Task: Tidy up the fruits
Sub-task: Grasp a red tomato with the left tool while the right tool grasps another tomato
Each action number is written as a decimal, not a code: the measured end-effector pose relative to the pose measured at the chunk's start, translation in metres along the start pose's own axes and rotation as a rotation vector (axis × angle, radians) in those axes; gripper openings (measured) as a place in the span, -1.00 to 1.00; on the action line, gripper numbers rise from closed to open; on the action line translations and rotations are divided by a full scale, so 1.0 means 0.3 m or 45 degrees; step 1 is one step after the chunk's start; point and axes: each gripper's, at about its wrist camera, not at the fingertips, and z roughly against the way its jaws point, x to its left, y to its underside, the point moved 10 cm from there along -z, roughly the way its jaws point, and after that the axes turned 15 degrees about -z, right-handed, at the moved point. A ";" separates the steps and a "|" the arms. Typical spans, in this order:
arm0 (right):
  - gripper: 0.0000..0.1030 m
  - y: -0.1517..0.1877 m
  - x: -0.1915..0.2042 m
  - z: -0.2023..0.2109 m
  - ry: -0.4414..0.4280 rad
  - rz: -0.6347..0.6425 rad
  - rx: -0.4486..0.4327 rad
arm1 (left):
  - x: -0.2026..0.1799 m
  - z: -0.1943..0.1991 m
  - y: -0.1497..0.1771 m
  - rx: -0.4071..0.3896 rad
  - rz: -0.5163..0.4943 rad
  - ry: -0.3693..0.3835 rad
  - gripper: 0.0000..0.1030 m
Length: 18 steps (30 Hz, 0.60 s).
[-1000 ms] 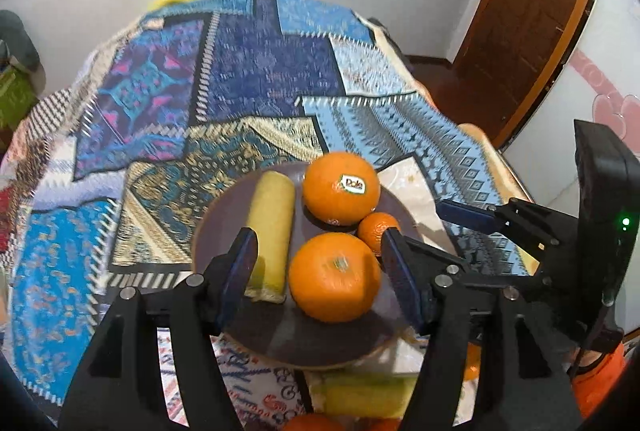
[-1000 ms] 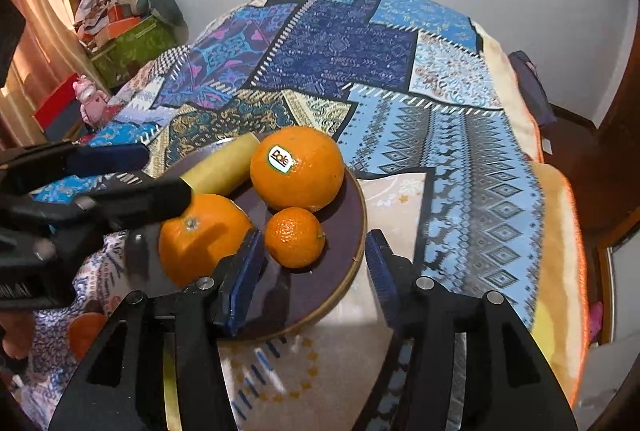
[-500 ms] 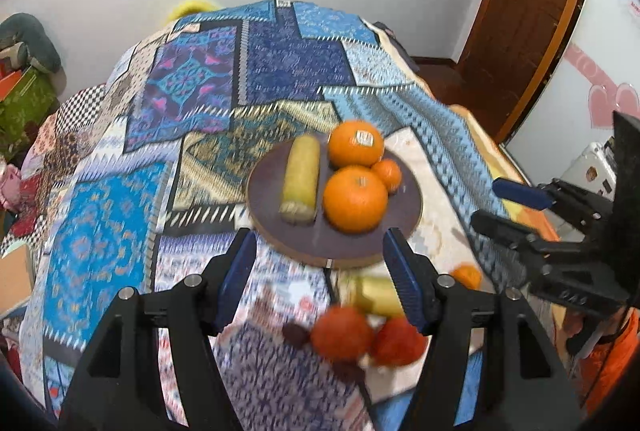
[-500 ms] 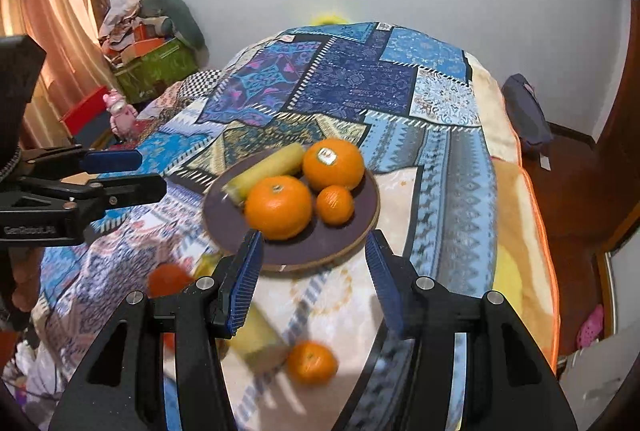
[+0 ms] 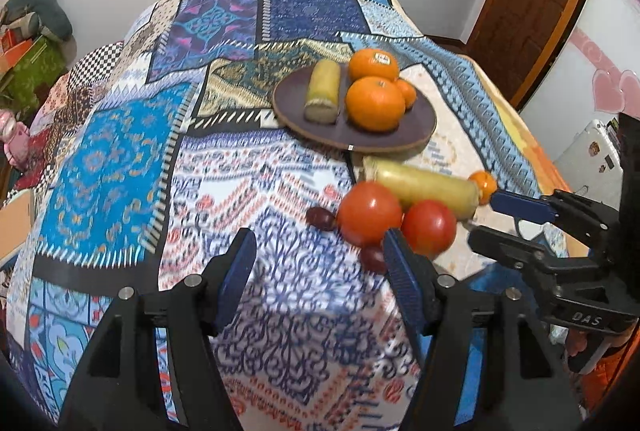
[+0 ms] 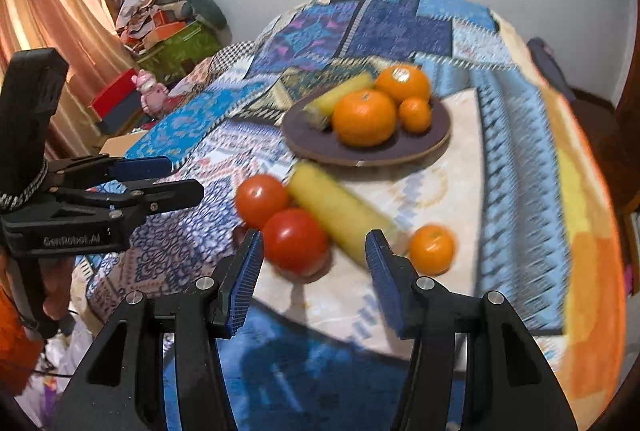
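Note:
A dark round plate [image 5: 360, 141] [image 6: 438, 129] on the patterned bedspread holds a yellow-green roll [image 5: 323, 90], two big oranges [image 5: 375, 104] [image 6: 403, 83] and a small one [image 6: 415, 114]. In front of it lie two red tomatoes [image 5: 370, 212] [image 6: 295, 240], a long yellow fruit [image 5: 428, 187] [image 6: 340, 215], a small orange [image 6: 431, 249] and two dark grapes [image 5: 321, 218]. My left gripper [image 5: 320, 267] is open and empty, above the cloth just left of the tomatoes. My right gripper [image 6: 314, 263] is open and empty, above the nearer tomato.
The bed's near edge drops away below both grippers. Boxes, a pink toy [image 6: 149, 96] and curtains stand by the left wall. A brown door [image 5: 532, 3] is at the right. Each gripper shows in the other's view [image 5: 532, 219] [image 6: 160, 177].
Both grippers have pulled back and up from the plate, staying open. The loose tomatoes, yellow fruit, small orange and grapes have come into view in front of the plate.

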 end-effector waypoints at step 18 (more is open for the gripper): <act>-0.04 0.060 0.007 -0.152 -0.004 -0.122 0.135 | -0.008 -0.029 0.071 -0.005 -0.027 0.063 0.27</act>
